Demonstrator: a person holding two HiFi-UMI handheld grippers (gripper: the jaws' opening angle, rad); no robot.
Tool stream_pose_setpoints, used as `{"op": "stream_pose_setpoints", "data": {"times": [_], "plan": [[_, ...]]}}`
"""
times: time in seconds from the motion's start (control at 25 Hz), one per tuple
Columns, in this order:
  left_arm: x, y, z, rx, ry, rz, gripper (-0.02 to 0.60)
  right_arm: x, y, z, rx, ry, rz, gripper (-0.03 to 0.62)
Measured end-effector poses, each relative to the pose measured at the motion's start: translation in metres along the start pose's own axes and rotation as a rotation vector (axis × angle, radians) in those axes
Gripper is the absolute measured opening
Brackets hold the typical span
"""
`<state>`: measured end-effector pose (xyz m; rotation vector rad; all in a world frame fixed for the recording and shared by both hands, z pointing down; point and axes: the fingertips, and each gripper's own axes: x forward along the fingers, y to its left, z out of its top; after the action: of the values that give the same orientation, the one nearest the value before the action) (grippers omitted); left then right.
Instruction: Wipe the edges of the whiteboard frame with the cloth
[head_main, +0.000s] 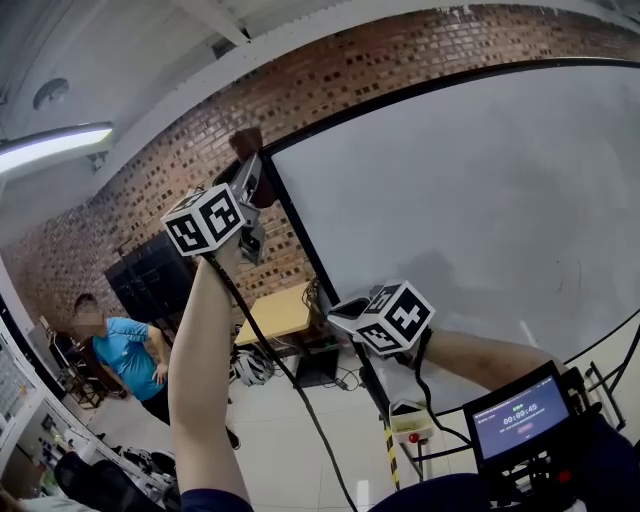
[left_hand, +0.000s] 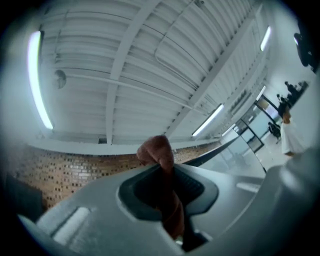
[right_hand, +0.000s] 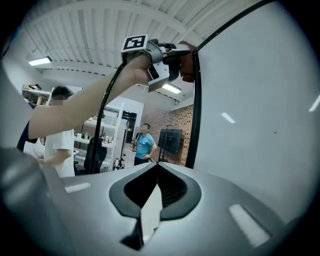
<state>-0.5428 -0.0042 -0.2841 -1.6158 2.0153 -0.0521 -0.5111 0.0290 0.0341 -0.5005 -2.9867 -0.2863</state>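
The whiteboard (head_main: 470, 210) is a large white panel in a thin black frame (head_main: 300, 240) on a brick wall. My left gripper (head_main: 250, 170) is raised to the frame's top left corner and is shut on a brown cloth (head_main: 247, 143). The bunched cloth (left_hand: 161, 160) sticks out past the jaws, with the frame (left_hand: 212, 151) just behind it. In the right gripper view the cloth (right_hand: 186, 62) is pressed on the frame (right_hand: 196, 105) at that corner, under the left gripper (right_hand: 172, 56). My right gripper (head_main: 340, 315) hangs lower beside the frame's left edge, shut (right_hand: 156, 167) and holding nothing.
A person in a blue shirt (head_main: 125, 355) stands far left near a black screen (head_main: 150, 275). A wooden table (head_main: 275, 312) and cables lie below the board. A small device with a lit screen (head_main: 520, 415) is at lower right. A striped post (head_main: 392, 450) stands under the frame.
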Motion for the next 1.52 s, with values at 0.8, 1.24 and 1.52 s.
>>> {"op": "stream_pose_setpoints", "data": {"times": [0.8, 1.24, 1.52], "plan": [[0.027, -0.079, 0.027, 1.184, 0.366, -0.257, 0.06, -0.047, 0.003, -0.039, 0.082, 0.012, -0.041, 0.011], [0.049, -0.138, 0.032, 1.241, 0.405, -0.294, 0.058, -0.091, -0.005, -0.072, 0.148, 0.013, -0.09, 0.011], [0.054, -0.138, 0.022, 1.287, 0.442, -0.309, 0.058, -0.078, 0.001, -0.114, 0.24, 0.042, -0.087, 0.011]]}}
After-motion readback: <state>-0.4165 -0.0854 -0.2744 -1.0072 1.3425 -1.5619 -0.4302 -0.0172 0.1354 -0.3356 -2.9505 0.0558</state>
